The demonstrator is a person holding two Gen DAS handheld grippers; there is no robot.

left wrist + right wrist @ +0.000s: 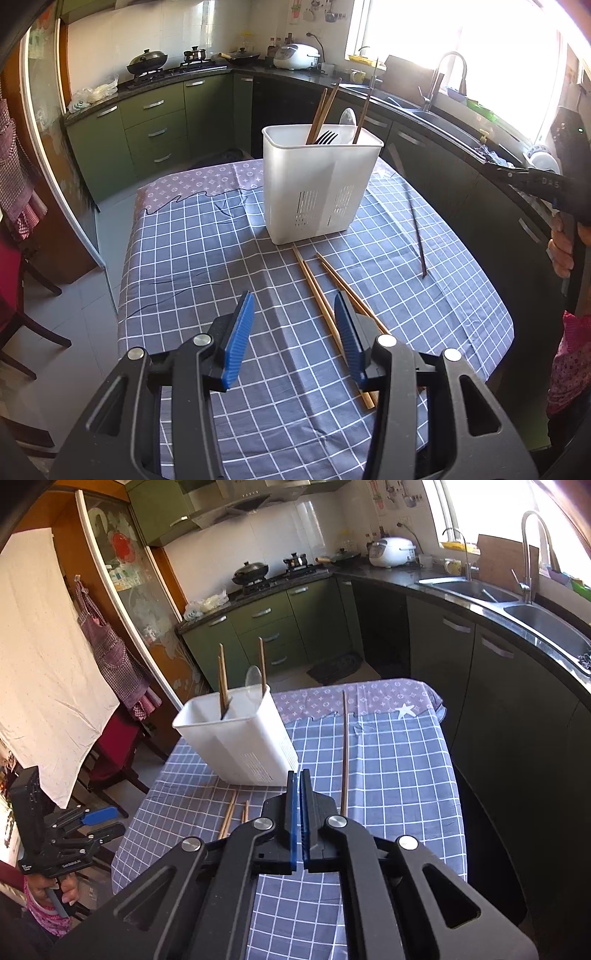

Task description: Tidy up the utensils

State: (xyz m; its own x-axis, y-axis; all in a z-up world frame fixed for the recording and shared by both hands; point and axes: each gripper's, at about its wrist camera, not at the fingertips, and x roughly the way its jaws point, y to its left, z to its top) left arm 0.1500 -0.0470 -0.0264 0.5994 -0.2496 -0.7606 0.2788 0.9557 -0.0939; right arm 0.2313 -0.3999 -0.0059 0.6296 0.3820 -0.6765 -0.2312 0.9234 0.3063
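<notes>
Hovering low in the left wrist view, left gripper (pixel 293 306) released, blue pads (pixel 238 332) apart with bare checked tablecloth (pixel 207 251) between them. Lying just right of that gap, two pairs of light wooden chopsticks (pixel 321 295), running from the white utensil caddy (pixel 317 188) toward the lower frame, the right pad covering part of one pair. Standing at frame centre, caddy holding chopsticks, a fork (pixel 325 137) and a spoon (pixel 347 118). Resting alone toward the right table edge, a dark chopstick (pixel 417 236). Leaving open cloth at left, up to the table's left edge.

Showing in the right wrist view only, right gripper (pixel 300 775) clenched on nothing, the sink (pixel 480 590) at upper right, and the dark chopstick (pixel 344 753) just right of the pads.
</notes>
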